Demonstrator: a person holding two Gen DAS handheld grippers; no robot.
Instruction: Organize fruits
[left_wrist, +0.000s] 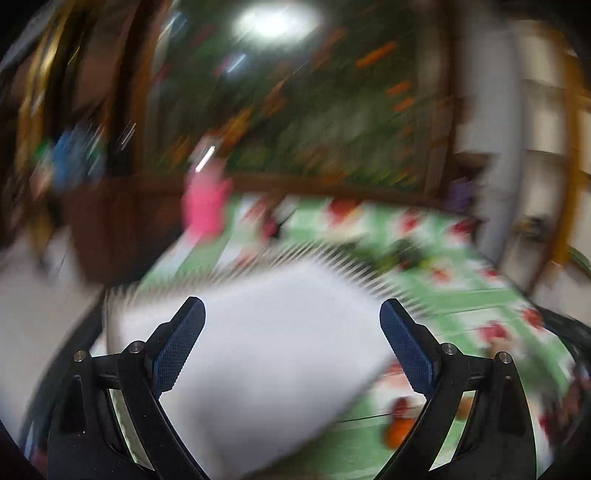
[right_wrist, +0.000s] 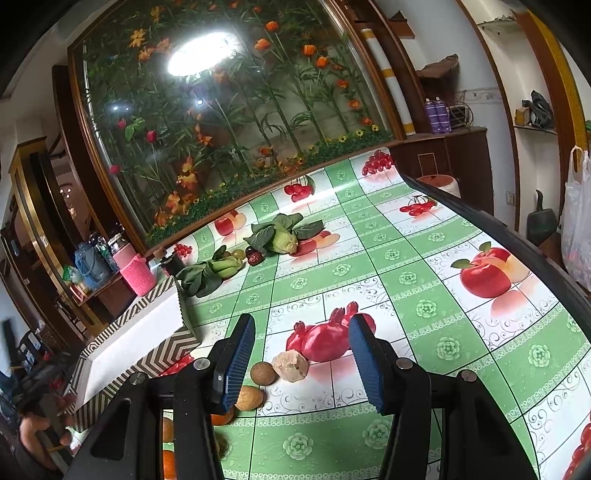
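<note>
Fruits lie on the tablecloth just ahead of the right gripper (right_wrist: 301, 363), whose 2 ribbed blue pads stand wide apart with nothing between them: a round brown fruit (right_wrist: 263, 373), a pale, rough-faced chunk (right_wrist: 291, 365) touching it, and a smooth tan oval fruit (right_wrist: 250, 398) partly behind the left pad. An orange (right_wrist: 221, 419) and more round pieces show between the black finger arms, too hidden to identify. The glossy tablecloth (right_wrist: 406, 280) is checked green and white, printed with pomegranates, apples and cherries. To the left stands a shallow rectangular box (right_wrist: 147, 325) with zigzag-striped walls and a plain white floor. Farther back lie leafy greens (right_wrist: 207, 273), a leafy pale head (right_wrist: 282, 236), small olive-green round fruits (right_wrist: 236, 254) and a dark red piece (right_wrist: 254, 257). In the left wrist view, heavily blurred, the left gripper (left_wrist: 291, 332) also has its textured blue pads spread wide and empty, held over the box's white floor (left_wrist: 280, 332).
</note>
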